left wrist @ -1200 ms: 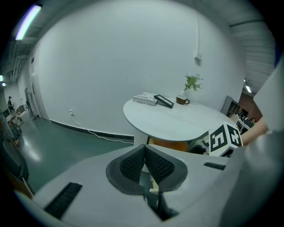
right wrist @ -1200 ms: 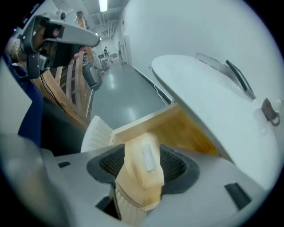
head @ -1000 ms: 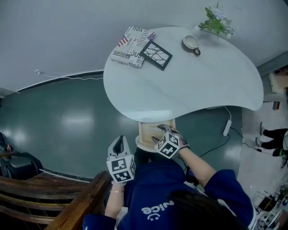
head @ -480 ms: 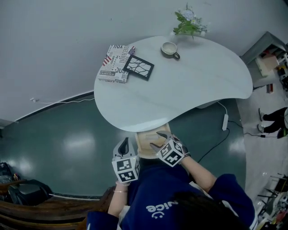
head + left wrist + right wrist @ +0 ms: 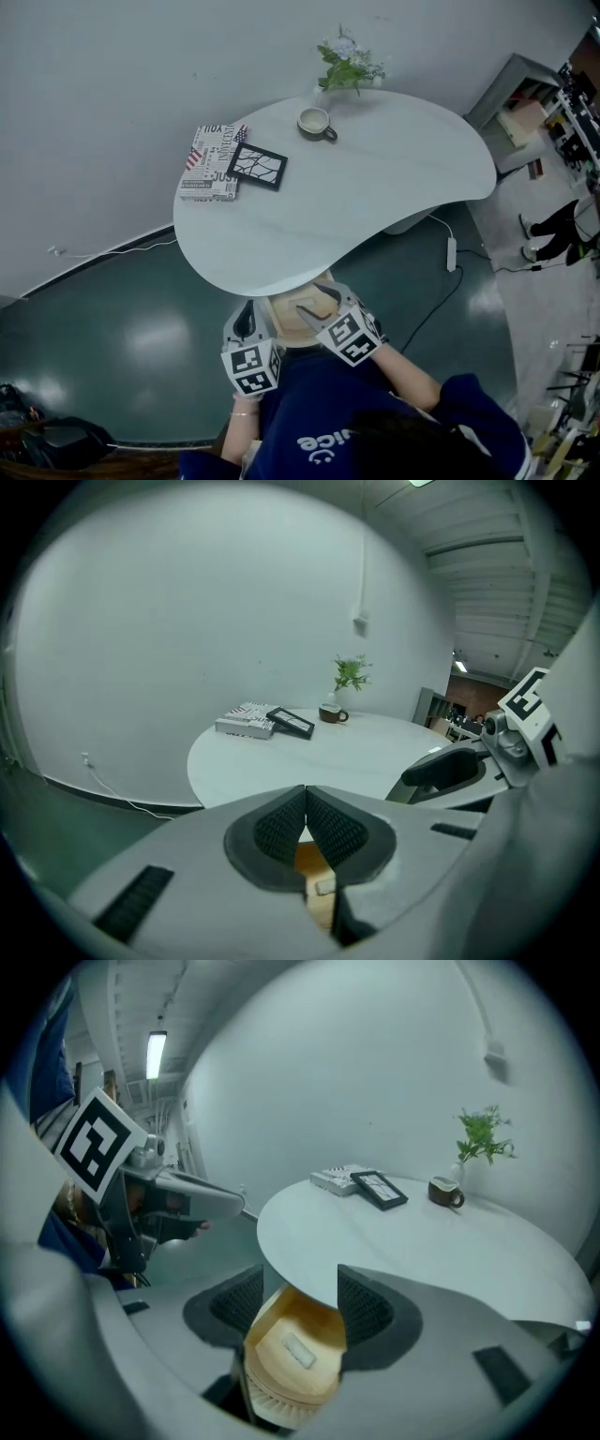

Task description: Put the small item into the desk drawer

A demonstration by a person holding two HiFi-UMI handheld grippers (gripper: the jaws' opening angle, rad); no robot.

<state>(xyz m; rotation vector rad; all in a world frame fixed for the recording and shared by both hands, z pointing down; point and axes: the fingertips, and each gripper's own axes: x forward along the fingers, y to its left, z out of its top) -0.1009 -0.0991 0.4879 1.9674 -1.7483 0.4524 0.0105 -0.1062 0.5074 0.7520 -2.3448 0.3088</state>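
Observation:
The light wooden desk drawer [image 5: 281,325] stands pulled out under the near edge of the white table [image 5: 375,187]. In the right gripper view a small pale flat item [image 5: 298,1352] lies on the floor of the drawer [image 5: 281,1372]. My right gripper [image 5: 300,1299] is open above the drawer, holding nothing; in the head view the right gripper [image 5: 314,303] hangs over the drawer's front. My left gripper [image 5: 246,318] is beside the drawer's left edge. In the left gripper view the left gripper [image 5: 306,808] has its pads pressed together, with the item [image 5: 324,885] showing below.
On the table's far side lie a printed magazine [image 5: 211,173], a black framed picture [image 5: 257,166], a cup [image 5: 314,122] and a small plant [image 5: 349,64]. A cable with a power strip [image 5: 450,253] runs over the dark green floor. A person's legs [image 5: 553,234] show at the right.
The head view has shifted, so the table sits further left. My left gripper has come closer to the drawer's left side. The right gripper stays open over the drawer.

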